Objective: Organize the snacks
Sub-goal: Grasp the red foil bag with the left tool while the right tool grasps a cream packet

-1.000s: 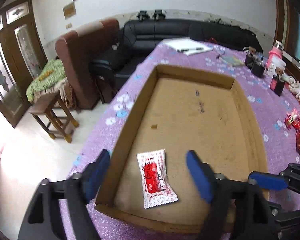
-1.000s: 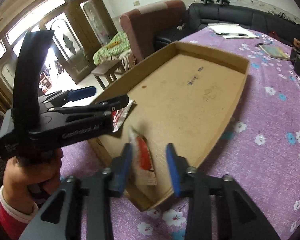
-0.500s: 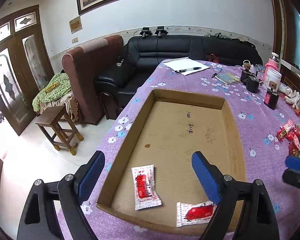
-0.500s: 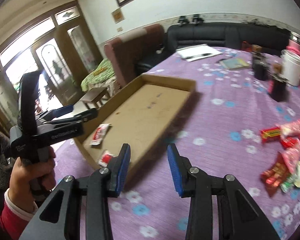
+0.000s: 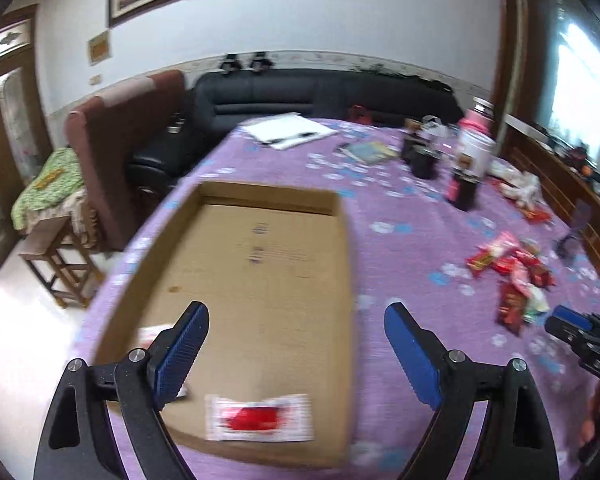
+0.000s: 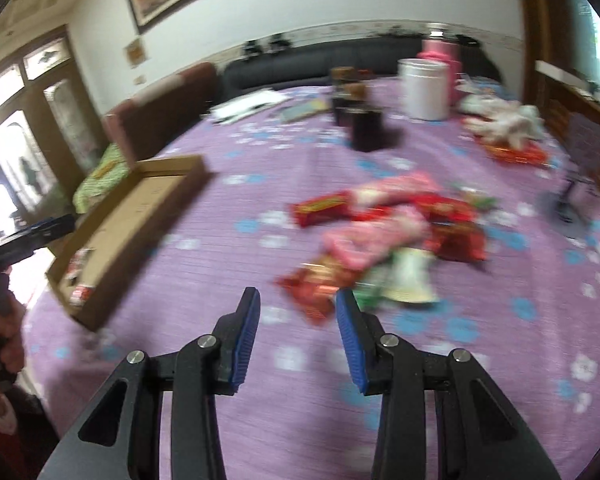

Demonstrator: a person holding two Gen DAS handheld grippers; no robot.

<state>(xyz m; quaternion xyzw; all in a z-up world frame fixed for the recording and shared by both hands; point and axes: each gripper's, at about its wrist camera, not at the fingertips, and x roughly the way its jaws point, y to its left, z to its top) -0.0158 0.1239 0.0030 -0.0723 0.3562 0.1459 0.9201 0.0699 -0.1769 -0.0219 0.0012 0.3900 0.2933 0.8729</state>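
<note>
A shallow cardboard tray point(image 5: 342, 280) lies on the purple flowered tablecloth; it also shows in the right wrist view point(image 6: 168, 184). A white and red snack packet point(image 5: 260, 418) lies at its near edge, a second packet point(image 5: 152, 334) is partly hidden behind my left finger. My left gripper point(image 5: 296, 340) is open and empty above the tray's near end. A pile of red and pink snack packets point(image 6: 384, 236) lies on the cloth; it also shows in the left wrist view point(image 5: 512, 280). My right gripper point(image 6: 298, 312) is open and empty just in front of the pile.
Dark jars point(image 6: 366, 130), a white canister point(image 6: 422, 88), a pink bottle point(image 6: 448, 54) and papers point(image 5: 292, 130) stand at the table's far end. A black stand point(image 6: 572, 196) is at right. A sofa point(image 5: 320, 94), armchair and wooden stool point(image 5: 60, 256) are beyond the left edge.
My right gripper let go of a packet into the tray and swung right to the snack pile. My left gripper rose and turned right, staying open.
</note>
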